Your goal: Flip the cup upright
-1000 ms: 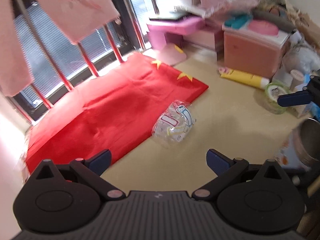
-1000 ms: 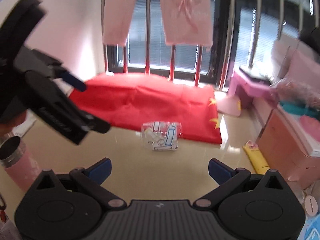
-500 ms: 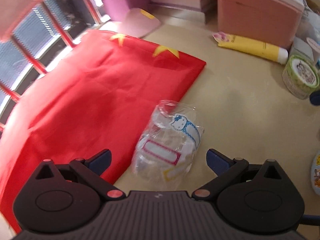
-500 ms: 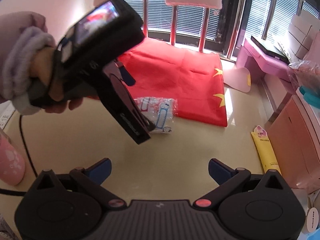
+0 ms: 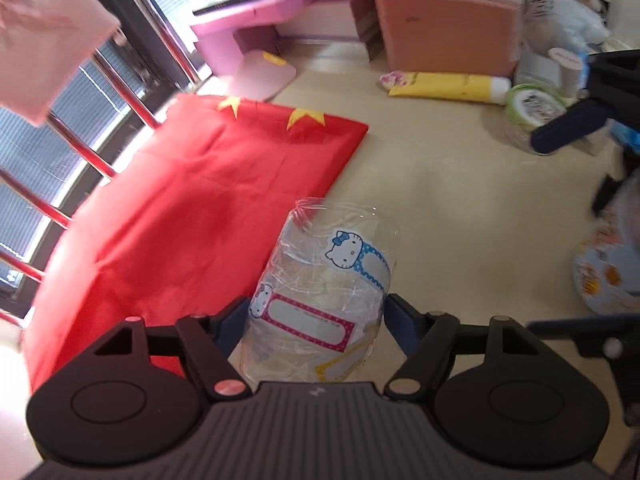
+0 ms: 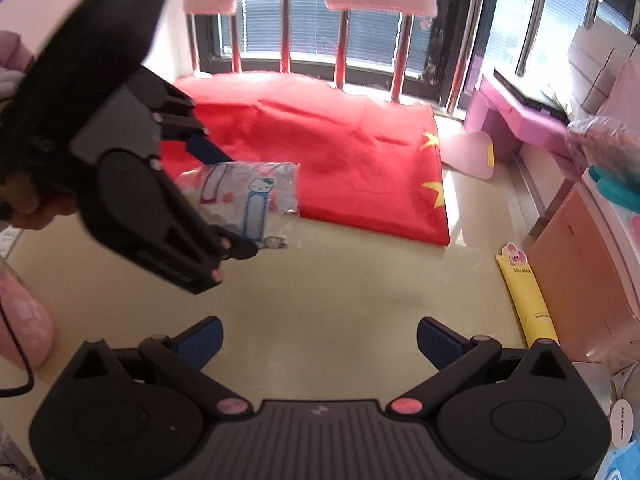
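A clear plastic cup [image 5: 320, 300] with Hello Kitty stickers lies on its side on the beige floor, at the edge of a red flag [image 5: 192, 208]. My left gripper [image 5: 316, 320] has its blue fingers pressed on both sides of the cup. In the right wrist view the cup [image 6: 244, 196] shows between the left gripper's fingers [image 6: 208, 148]. My right gripper [image 6: 320, 340] is open and empty, above bare floor in front of the cup.
A yellow tube [image 5: 448, 86], a green-rimmed jar [image 5: 532, 110], a salmon drawer box [image 5: 444, 28] and a pink stool [image 5: 256, 16] stand around the floor. A pink bottle [image 6: 20, 320] is at the left. A barred window [image 6: 340, 32] lies behind the flag.
My left gripper has moved down and forward to the cup and closed its fingers onto the cup's sides. The right gripper has stayed open and back.
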{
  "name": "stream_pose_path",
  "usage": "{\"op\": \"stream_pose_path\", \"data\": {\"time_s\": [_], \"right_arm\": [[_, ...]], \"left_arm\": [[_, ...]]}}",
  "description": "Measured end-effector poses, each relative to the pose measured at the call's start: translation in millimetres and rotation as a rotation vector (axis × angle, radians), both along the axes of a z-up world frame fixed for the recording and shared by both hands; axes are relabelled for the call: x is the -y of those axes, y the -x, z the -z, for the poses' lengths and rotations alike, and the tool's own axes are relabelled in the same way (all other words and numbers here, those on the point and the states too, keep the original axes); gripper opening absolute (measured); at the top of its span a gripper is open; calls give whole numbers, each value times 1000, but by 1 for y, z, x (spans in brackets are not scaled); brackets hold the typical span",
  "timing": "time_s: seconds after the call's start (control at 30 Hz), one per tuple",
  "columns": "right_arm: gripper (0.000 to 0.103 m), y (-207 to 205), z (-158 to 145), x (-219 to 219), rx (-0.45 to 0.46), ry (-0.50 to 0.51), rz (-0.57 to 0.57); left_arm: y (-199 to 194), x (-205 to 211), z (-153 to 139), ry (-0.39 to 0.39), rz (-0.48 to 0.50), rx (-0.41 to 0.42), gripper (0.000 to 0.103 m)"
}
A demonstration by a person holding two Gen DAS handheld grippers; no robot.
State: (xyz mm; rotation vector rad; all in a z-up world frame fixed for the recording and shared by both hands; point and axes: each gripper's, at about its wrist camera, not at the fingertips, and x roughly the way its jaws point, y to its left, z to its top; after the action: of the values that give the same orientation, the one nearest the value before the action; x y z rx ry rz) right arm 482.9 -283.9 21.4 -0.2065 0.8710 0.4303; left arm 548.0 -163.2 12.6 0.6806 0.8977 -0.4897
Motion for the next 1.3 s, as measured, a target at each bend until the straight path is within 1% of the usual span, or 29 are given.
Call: {"op": "stream_pose_path", "data": {"time_s": [0.1, 0.23, 0.33, 0.4, 0.57, 0.67, 0.77, 0.8, 0.87, 0.93, 0.97, 1.03, 1.07, 1.13, 1.2, 1.3], "right_arm": [[103, 23, -16, 1, 47, -14, -2], [103, 62, -37, 6, 105, -37, -1], [103, 89, -44, 8, 130, -42, -3], [103, 105, -45, 8, 138, -40, -9], [103, 152, -38, 8, 148, -14, -22], [103, 176, -30, 10, 145, -5, -5], [103, 194, -22, 12, 141, 2, 12], [103, 199, -19, 13, 138, 3, 16], [103, 206, -14, 13, 127, 6, 23], [103, 212, -10, 12, 117, 7, 29], [103, 214, -8, 11, 108, 8, 33], [103, 216, -6, 8, 98, 9, 37], [103, 219, -6, 8, 98, 8, 37], [103, 221, -8, 5, 101, 5, 37], [103, 222, -10, 3, 106, -3, 38], [103, 223, -13, -2, 111, -13, 42]], "left_arm": [[31, 2, -21, 3, -4, 59, 74], [81, 2, -42, 53, -23, 115, 74], [119, 0, -45, 84, -39, 125, 75], [141, -3, -41, 88, -48, 124, 75], [188, -12, -14, 92, -68, 94, 75], [206, -12, 16, 84, -70, 50, 75], [219, -8, 50, 37, -55, 30, 75], [221, -7, 61, 14, -53, 30, 75], [225, -8, 78, -6, -31, 27, 77], [227, -9, 87, -31, -17, 76, 76], [227, -10, 88, -27, -20, 78, 77], [224, -15, 84, 11, -55, 57, 84], [226, -19, 80, 39, -56, 63, 86], [236, -22, 67, 65, -58, 110, 103], [251, -31, 49, 93, -65, 169, 103], [271, -44, 27, 158, -98, 199, 103]]}}
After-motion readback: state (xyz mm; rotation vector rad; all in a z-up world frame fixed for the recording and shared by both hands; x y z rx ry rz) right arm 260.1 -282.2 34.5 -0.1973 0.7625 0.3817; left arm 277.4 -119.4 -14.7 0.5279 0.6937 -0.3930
